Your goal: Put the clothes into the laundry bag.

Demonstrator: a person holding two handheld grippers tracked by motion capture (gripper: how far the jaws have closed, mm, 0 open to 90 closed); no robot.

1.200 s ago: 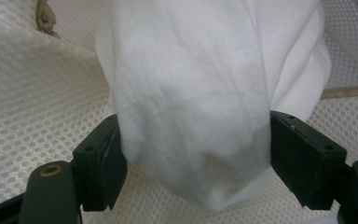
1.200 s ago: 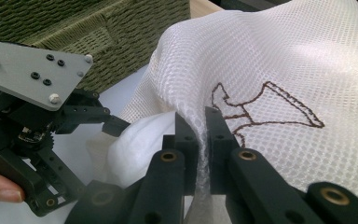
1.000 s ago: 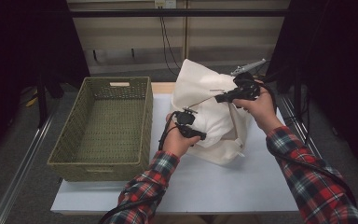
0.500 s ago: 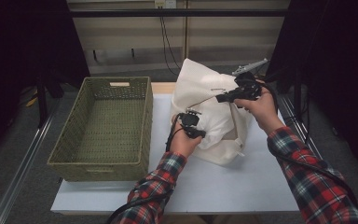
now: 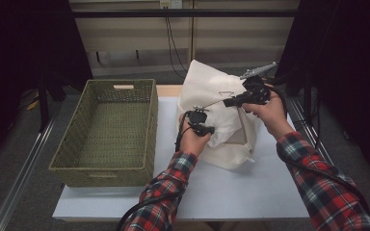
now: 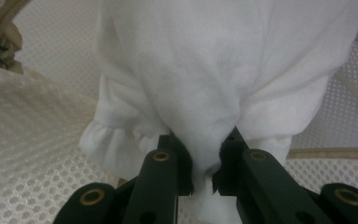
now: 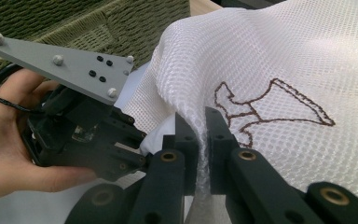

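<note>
A white rectangular surface (image 5: 221,192) carries everything. At its left stands an empty green woven rectangular basket (image 5: 106,130); just right of the basket a large white mesh laundry bag (image 5: 221,103) rises upright, a brown outline stitched on its side. A white soft cotton garment (image 6: 214,84) sits inside the bag's opening. The right gripper (image 7: 200,135) is clamped on a fold of the bag's mesh near its top. The left gripper (image 6: 204,158), whose jaws have just been closing, pinches the garment at the bag's mouth.
</note>
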